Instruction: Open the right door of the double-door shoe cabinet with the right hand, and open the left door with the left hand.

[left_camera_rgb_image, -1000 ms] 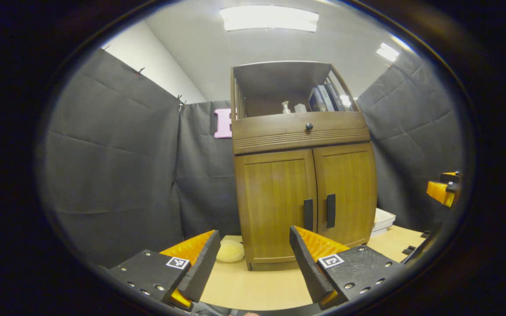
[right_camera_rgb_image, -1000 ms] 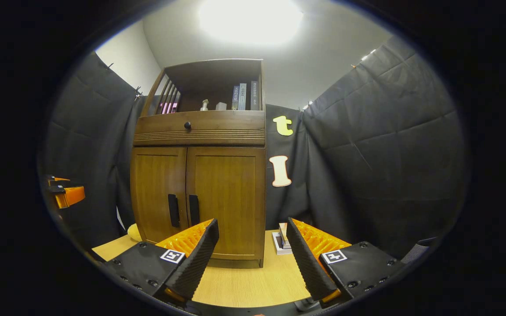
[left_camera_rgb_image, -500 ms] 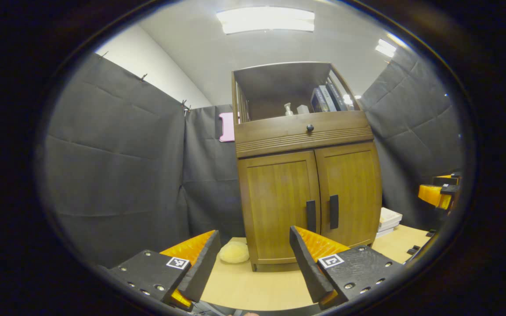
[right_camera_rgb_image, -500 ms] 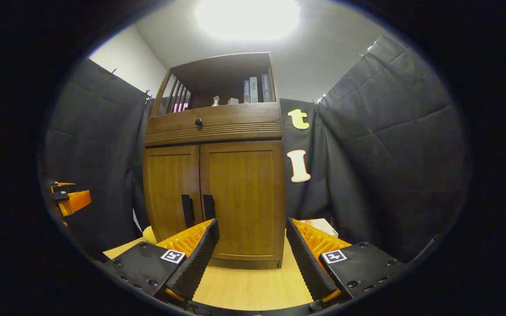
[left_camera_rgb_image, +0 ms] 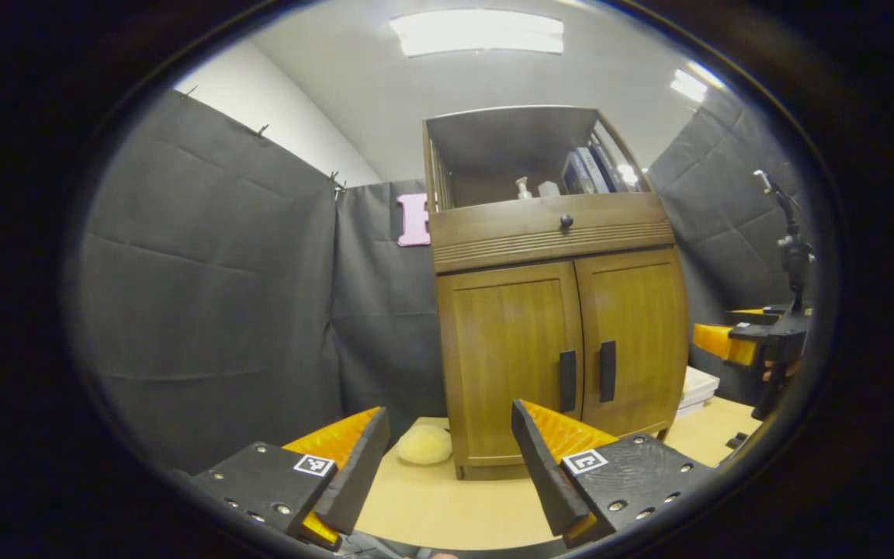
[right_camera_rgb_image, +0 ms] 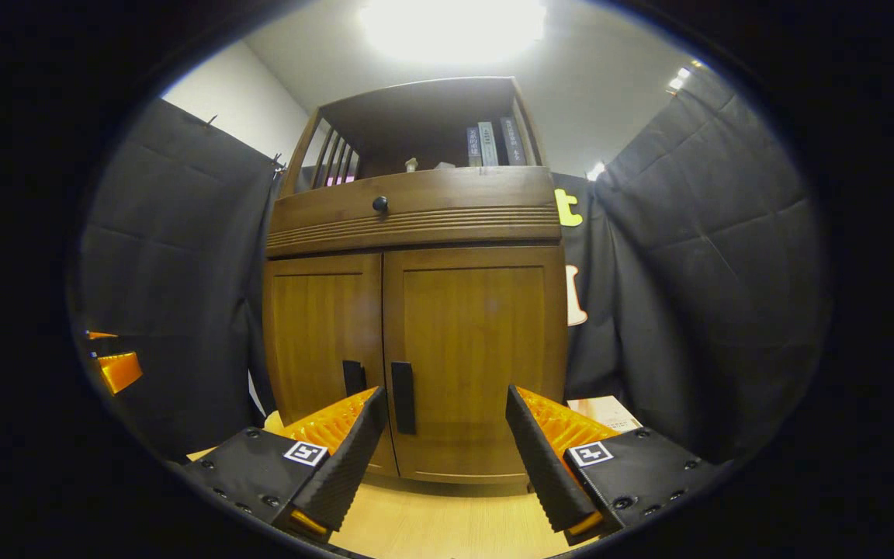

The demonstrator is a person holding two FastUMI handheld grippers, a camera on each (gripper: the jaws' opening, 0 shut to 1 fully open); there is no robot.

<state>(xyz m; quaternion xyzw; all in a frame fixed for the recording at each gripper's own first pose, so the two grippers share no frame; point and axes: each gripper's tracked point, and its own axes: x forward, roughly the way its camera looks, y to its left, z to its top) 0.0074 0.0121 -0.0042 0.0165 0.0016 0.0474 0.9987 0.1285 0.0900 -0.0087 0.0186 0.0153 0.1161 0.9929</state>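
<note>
Right gripper (right_camera_rgb_image: 443, 442): spread, empty, now nearer right door handle (right_camera_rgb_image: 403, 397). Left gripper (left_camera_rgb_image: 447, 458): spread, farther off. Shoe cabinet (right_camera_rgb_image: 416, 310) doors shut; grasp pending.

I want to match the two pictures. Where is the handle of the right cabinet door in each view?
Left gripper view: the right door handle is right of centre, a dark upright bar, the farther of the two handles from the left tongs.
Right gripper view: the right door handle is just left of centre, between the fingers of the right tongs.
Shared landmark: the round drawer knob above the doors.
</note>
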